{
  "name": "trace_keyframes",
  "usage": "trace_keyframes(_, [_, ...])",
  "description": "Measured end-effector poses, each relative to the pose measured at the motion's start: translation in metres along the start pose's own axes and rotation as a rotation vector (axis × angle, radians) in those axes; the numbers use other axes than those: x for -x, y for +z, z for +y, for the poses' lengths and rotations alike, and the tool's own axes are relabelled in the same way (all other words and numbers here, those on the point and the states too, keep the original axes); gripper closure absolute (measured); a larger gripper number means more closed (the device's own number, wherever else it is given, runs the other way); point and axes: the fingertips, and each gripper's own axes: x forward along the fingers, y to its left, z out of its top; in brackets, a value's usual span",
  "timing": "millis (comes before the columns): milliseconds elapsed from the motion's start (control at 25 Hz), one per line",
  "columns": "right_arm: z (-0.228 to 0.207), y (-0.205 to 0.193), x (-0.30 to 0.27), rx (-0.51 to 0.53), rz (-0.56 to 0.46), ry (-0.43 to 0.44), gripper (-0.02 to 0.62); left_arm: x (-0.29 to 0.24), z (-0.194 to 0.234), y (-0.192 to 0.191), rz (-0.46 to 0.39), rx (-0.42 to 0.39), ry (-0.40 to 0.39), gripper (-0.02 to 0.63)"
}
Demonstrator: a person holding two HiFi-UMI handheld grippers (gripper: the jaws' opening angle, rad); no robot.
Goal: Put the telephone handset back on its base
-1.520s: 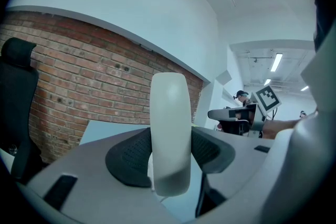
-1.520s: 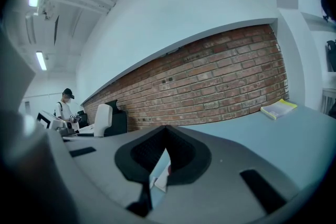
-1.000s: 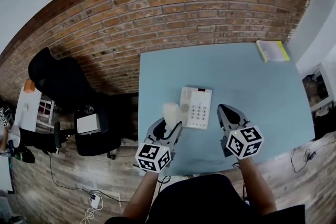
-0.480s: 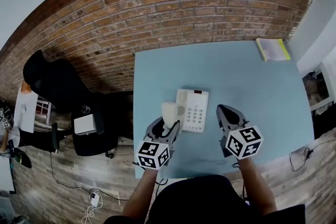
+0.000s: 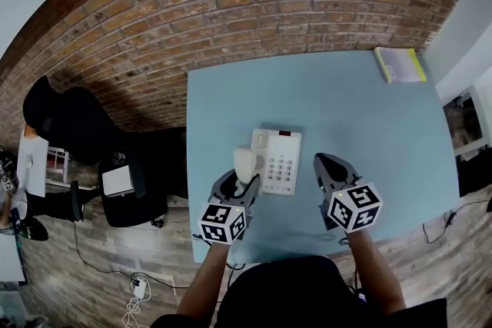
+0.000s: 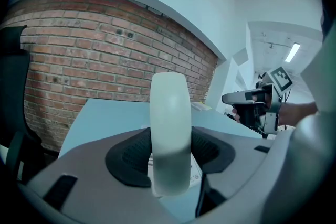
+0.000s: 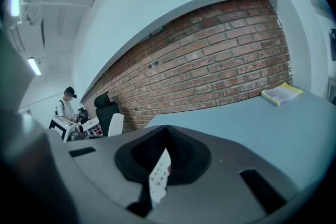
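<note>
The cream telephone base (image 5: 277, 162) with its keypad lies near the front of the light blue table (image 5: 361, 111). My left gripper (image 5: 237, 182) is shut on the cream handset (image 5: 244, 163), which stands upright just above the base's left side. In the left gripper view the handset (image 6: 169, 131) fills the gap between the jaws, with a bit of the base (image 6: 195, 169) below it. My right gripper (image 5: 326, 167) hovers to the right of the base, shut and holding nothing. In the right gripper view a strip of keypad (image 7: 157, 180) shows through the slit under its closed tips (image 7: 167, 136).
A yellow-edged book (image 5: 399, 64) lies at the table's far right corner. A brick wall (image 5: 231, 4) runs behind the table. A black office chair (image 5: 69, 115) and a small cart (image 5: 119, 182) stand on the floor to the left. Cables and a power strip (image 5: 138, 292) lie on the floor.
My left gripper with the handset has edged slightly closer to the base's left side. The right gripper has hardly moved. The head view has drifted a little.
</note>
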Motion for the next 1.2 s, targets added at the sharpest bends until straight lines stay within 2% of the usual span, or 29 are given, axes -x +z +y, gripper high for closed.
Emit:
trace_keyframes(360, [-0.011,-0.013,-0.015,-0.032,0.035,-0.005,0.588,-0.023,0.012,-0.010,0.040,0.007,0.005,0.379])
trace_keyframes(760, [-0.036,-0.025,-0.017,-0.062,0.063,-0.042,0.588,-0.052,0.012,-0.026,0.101,-0.024,0.008,0.379])
trace_keyframes(1200, [-0.041,-0.029,-0.023,-0.071,0.077,-0.044,0.588,-0.075,0.021,-0.036,0.144,-0.012,0.025,0.378])
